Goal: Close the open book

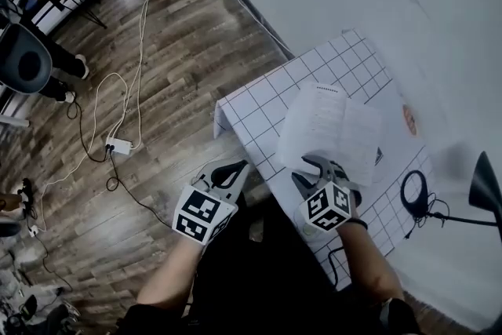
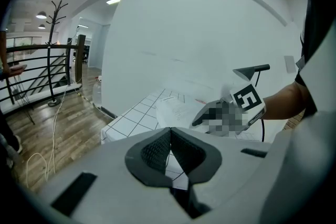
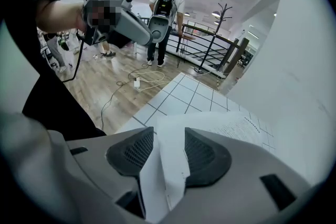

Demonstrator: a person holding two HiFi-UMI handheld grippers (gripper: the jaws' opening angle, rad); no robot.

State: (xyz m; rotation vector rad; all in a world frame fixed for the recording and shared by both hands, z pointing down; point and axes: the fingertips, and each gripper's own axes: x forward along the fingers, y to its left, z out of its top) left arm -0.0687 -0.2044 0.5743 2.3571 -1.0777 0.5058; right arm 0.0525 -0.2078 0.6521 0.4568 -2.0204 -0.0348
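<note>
Lying on a white tablecloth ruled with a dark square grid (image 1: 259, 102), the white-paged open paper book (image 1: 329, 125) is sitting close to the cloth's near edge, its printed pages facing up and one leaf curving upward. The grey plastic right gripper (image 1: 318, 169) is pointing steeply down at the book's near edge. In the right gripper view its black ribbed pads (image 3: 202, 152) are standing apart, and a white leaf of the book (image 3: 226, 128) is passing up between them, loose in the gap rather than pinched. The grey plastic left gripper (image 1: 234, 169) is hovering beside the cloth's left corner, over the brown wooden plank floor (image 1: 157, 51) and apart from the book. In the left gripper view its pads (image 2: 155, 152) are meeting at the tips with nothing between them, and the book (image 2: 176, 107) is showing beyond them on the grid. A black lamp head (image 1: 485, 183) is standing at the table's right side.
</note>
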